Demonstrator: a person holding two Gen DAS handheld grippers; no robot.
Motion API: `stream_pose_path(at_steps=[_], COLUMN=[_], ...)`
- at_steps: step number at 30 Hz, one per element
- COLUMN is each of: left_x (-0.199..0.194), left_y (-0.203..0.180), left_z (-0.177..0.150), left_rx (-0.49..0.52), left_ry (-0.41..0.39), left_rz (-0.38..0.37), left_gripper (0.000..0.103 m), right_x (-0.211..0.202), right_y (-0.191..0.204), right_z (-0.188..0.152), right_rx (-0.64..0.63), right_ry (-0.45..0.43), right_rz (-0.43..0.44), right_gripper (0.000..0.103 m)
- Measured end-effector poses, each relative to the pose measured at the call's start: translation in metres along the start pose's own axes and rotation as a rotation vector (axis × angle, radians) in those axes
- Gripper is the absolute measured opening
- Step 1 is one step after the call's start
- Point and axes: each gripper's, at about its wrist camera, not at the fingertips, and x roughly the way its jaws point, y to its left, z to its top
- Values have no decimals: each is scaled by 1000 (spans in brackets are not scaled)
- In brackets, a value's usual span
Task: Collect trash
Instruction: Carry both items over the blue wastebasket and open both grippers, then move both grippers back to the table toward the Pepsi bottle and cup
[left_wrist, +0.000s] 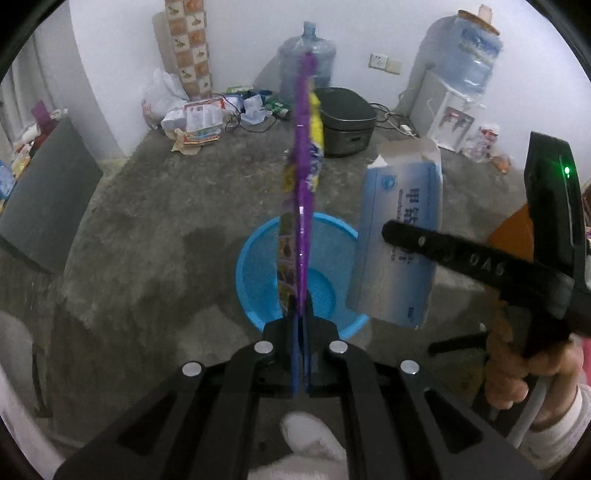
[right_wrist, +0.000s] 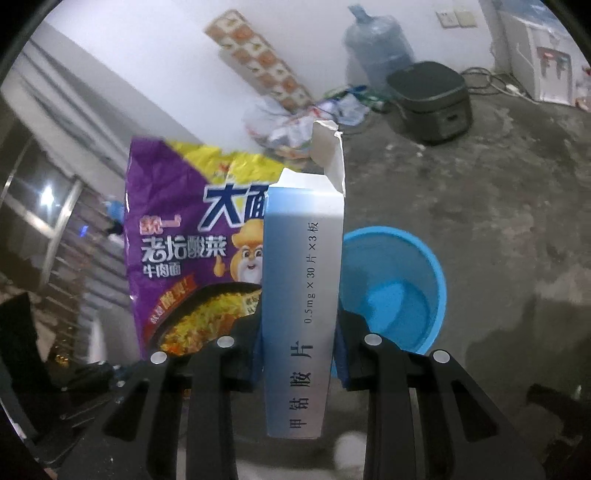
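Left gripper (left_wrist: 301, 321): sitting at the bottom centre of the left wrist view, its jaws pressing together on the lower edge of an instant noodle wrapper.
Instant noodle wrapper (left_wrist: 304, 177): rising edge-on as a thin purple and yellow strip up the middle of the left wrist view; in the right wrist view (right_wrist: 192, 251) it is showing its flat face at centre left, crinkled purple foil with a yellow top, white Chinese lettering, a cartoon mascot in a hat and a bowl of noodles.
Right gripper (right_wrist: 300, 354): sitting at the bottom centre of the right wrist view, its jaws pinching a medicine box on both sides.
Medicine box (right_wrist: 301, 295): standing upright in the middle of the frame, pale blue fading to white, black Chinese print and "0.5mg × 30" running along it, its torn white top flap hanging open; in the left wrist view (left_wrist: 399, 240) it is showing at centre right.
Blue plastic basin (left_wrist: 258, 273): resting on the concrete floor (left_wrist: 166, 221), low in the frame behind both held items.
Rice cooker (right_wrist: 432, 103): sitting at upper right near the wall.
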Motion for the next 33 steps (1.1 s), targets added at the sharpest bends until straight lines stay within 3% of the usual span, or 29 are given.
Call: stream_pose_path(at_steps=[3,5,6,7,11,18,23,33], left_x=[35,57,67,73,69,2,-65,-203], left_y=[11,18,24,29,31,34,46,50], left_z=[9,14,18,19,16,11,-3,-86], left_rx=[-42,-67,-83,-105,-106,-134,-212,-352], left_ry=[-9,12,28,34,26,-86,-168,-328], left_rz=[-19,3,7,14,6,-15,-3,68], left_gripper=[7,30,41,41,42,42,43,43], right_x=[34,58,65,78,95,70,53,-36], right_y=[-20,-30,-35,-42,-63,-66,-52,53], right_z=[5,6,6,3,-9,-12,-8,-13], right_rx=[28,42,55,71,113,109,62,-188], right_ry=[2,28,44,72,137,117,91,35], right_rz=[-26,-51,-52,-53,-87,-84,-56,139], right_gripper=[31,37,49,55,55,55,55,56])
